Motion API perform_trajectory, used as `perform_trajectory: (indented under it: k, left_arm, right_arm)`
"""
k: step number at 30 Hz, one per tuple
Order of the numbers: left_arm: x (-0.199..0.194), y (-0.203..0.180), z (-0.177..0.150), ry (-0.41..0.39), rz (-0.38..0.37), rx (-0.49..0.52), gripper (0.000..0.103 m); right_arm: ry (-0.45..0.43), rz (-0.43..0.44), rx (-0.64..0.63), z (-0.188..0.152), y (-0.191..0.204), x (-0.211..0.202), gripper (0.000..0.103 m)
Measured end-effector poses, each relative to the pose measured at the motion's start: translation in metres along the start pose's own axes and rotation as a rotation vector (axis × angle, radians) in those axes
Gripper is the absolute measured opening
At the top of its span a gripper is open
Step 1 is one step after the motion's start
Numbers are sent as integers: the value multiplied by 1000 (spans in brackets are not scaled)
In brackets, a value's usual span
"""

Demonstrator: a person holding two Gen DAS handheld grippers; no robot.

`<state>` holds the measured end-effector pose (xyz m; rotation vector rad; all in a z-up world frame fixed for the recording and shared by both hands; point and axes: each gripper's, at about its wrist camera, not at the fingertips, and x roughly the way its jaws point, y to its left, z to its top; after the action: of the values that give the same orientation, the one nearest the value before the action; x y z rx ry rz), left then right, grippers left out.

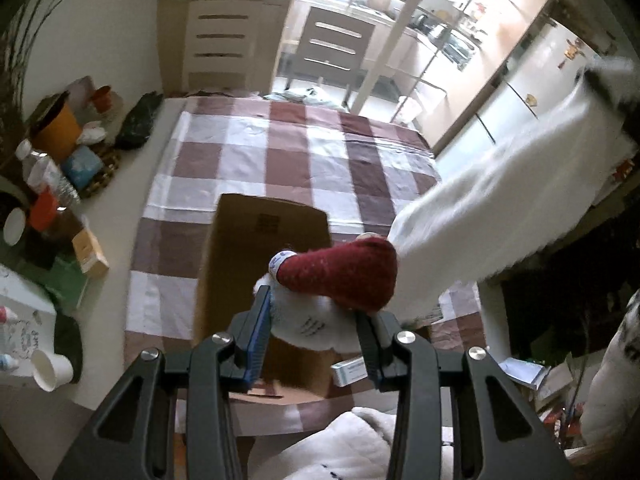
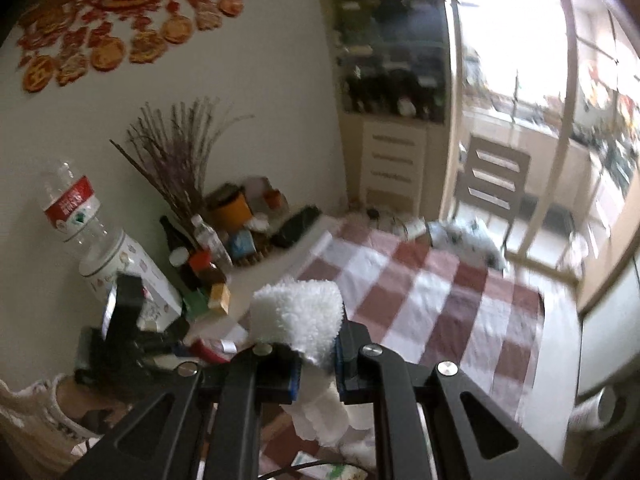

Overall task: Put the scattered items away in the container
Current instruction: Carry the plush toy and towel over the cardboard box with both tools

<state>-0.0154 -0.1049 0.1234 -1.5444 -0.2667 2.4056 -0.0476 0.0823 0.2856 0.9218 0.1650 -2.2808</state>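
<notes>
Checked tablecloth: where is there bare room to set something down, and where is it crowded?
The checked tablecloth lies bare beyond the cardboard box, out to its far edge, and in the strip left of the box. The white tabletop strip beside the cloth is also open. Crowded: the wall-side clutter with the water bottle, orange pot and paper cup.

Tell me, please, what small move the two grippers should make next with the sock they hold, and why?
Probably lower the sock into the open cardboard box. The left gripper clamps its red toe end above the box, while the right gripper grips the fluffy white cuff, so it hangs stretched between them, not yet inside.
</notes>
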Motion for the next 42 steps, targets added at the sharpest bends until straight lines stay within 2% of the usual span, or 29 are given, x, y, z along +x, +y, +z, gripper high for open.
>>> perform_trajectory:
  k: [6, 12, 19, 29, 36, 42]
  left_arm:
    - [2, 20, -9, 15, 11, -29, 41]
    - [5, 32, -18, 20, 3, -60, 41]
    - [10, 42, -29, 32, -1, -90, 41]
    - [36, 44, -39, 64, -29, -121, 41]
    - [52, 49, -41, 92, -10, -130, 41]
    - [63, 56, -40, 112, 7, -142, 41]
  right_arm:
    - [-62, 44, -97, 45, 39, -2, 12]
    - [-23, 110, -139, 53, 66, 23, 12]
    - [117, 181, -100, 24, 72, 77, 12]
    - [244, 235, -49, -15, 81, 125, 12]
    - [353, 248, 18, -46, 79, 160, 12]
    - [410, 232, 59, -64, 71, 180, 12]
